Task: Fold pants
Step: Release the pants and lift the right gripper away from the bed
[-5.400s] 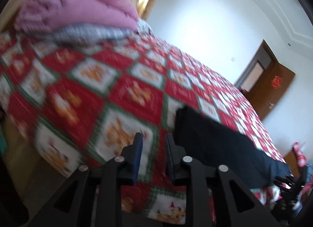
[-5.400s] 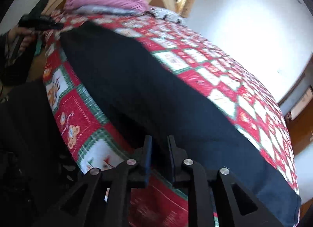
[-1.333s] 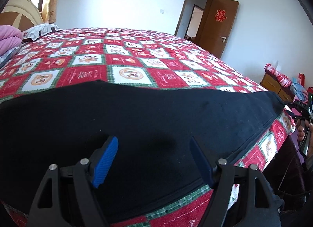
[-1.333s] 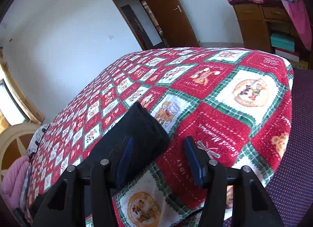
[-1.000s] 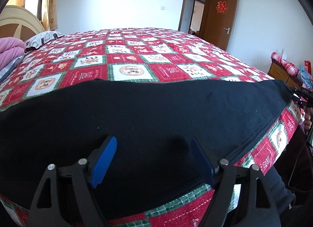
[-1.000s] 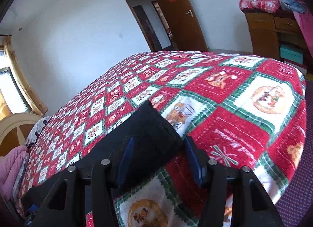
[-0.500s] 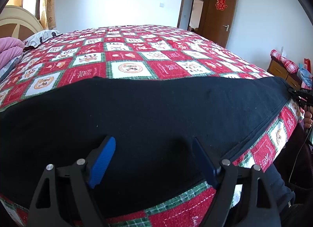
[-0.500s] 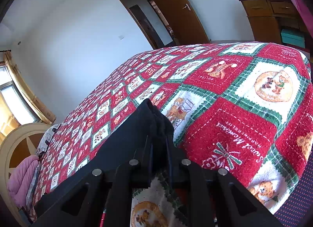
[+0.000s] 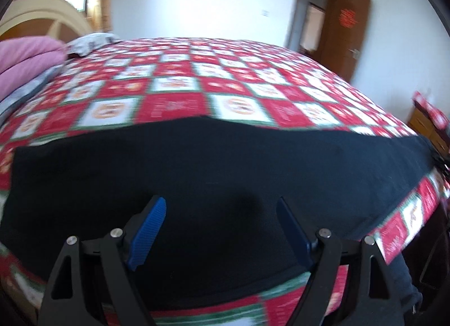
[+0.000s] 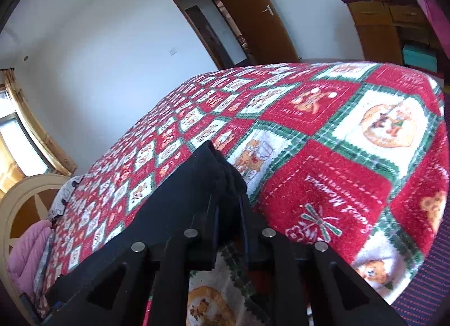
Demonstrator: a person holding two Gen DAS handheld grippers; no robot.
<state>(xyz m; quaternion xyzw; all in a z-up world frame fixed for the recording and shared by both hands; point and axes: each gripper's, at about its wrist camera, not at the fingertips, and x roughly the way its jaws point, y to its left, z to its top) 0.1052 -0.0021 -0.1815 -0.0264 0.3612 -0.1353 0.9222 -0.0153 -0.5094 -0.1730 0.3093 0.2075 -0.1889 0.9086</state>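
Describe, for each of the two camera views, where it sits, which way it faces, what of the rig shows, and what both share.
Left wrist: sits on the left gripper, open above the black pants, facing across the bed toward the door.
Right wrist: sits on the right gripper, shut on the pants' end, facing along the quilt toward the door.
Shared: pants, quilt, door, pink bedding.

Left tool (image 9: 220, 215) hovers with jaws spread wide; right tool (image 10: 229, 208) is clamped, fabric pinched between.
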